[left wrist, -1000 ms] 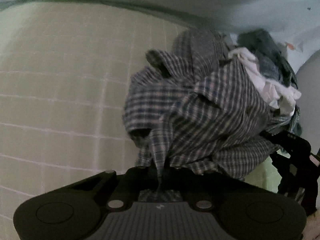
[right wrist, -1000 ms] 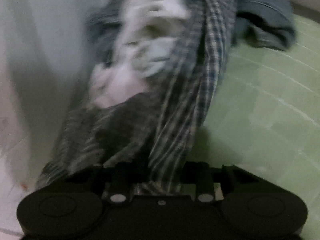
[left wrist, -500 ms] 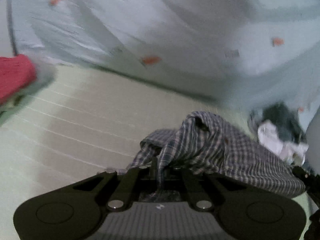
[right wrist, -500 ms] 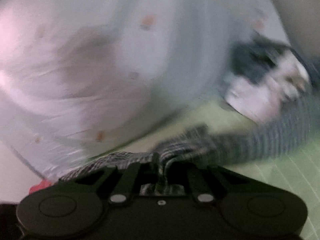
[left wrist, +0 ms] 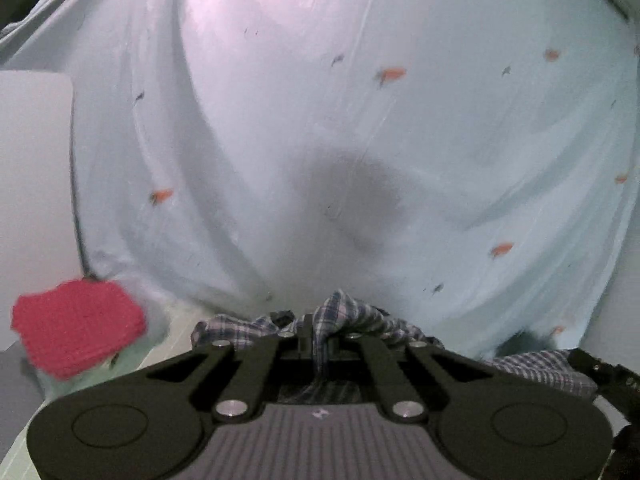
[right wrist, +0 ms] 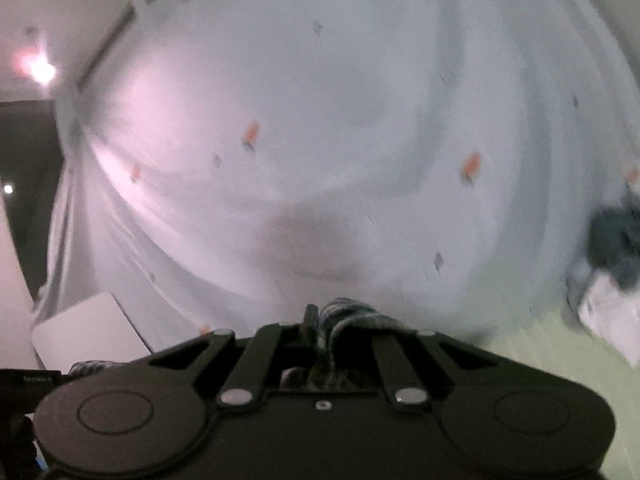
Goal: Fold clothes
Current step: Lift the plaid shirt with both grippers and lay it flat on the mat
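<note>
The left gripper [left wrist: 316, 330] is seen closed tight on a bunched fold of the plaid shirt [left wrist: 360, 320], which is spread to both sides just beyond its fingers. The right gripper [right wrist: 320, 322] is likewise clamped on a twisted, blurred edge of the same shirt. Beneath both, a pale green lined surface [right wrist: 540, 344] is visible. A folded red cloth [left wrist: 78, 330] is shown at the left edge, a heap of dark and white clothes [right wrist: 612, 264] at the right. The background is filled by a draped pale blue sheet [left wrist: 360, 120] with small orange motifs; a bright lamp [right wrist: 42, 70] is seen upper left.
</note>
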`<state>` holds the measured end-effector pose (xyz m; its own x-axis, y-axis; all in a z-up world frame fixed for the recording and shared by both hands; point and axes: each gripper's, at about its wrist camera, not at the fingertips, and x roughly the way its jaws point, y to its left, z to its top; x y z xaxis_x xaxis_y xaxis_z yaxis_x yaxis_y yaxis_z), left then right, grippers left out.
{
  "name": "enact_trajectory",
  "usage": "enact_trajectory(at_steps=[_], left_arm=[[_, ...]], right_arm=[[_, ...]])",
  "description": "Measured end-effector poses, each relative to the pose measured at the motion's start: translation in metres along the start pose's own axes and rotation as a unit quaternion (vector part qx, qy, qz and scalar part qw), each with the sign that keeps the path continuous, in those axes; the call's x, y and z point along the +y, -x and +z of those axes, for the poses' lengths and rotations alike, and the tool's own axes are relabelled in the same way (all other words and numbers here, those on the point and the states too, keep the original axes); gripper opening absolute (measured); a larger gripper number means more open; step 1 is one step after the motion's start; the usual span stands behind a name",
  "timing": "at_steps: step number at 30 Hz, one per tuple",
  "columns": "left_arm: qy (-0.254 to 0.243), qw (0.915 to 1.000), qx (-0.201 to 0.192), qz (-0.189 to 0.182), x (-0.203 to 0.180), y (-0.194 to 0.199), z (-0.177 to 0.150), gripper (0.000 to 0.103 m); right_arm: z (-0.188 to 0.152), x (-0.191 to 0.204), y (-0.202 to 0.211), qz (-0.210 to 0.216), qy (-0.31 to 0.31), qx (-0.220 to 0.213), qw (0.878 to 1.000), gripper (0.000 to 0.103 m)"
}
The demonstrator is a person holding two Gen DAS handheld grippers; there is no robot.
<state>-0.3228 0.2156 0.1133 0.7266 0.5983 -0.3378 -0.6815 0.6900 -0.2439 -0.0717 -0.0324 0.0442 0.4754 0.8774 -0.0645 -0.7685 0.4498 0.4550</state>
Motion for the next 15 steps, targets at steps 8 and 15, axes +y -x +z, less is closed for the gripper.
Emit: enact_trajectory(at_steps=[8,15], left_arm=[[0.022,0.9868,0.156,0.038,0.005,-0.117,-0.052,0.003],[-0.036,0.9825,0.182,0.007,0.000,-0.204,-0.037,0.004]], right_arm=[[-0.040,-0.024,-0.045,-0.109,0.021,0.101,0.989,0.006],[-0.027,-0.040,-0.079,-0.114,0.015,0.105,0.988,0.006]])
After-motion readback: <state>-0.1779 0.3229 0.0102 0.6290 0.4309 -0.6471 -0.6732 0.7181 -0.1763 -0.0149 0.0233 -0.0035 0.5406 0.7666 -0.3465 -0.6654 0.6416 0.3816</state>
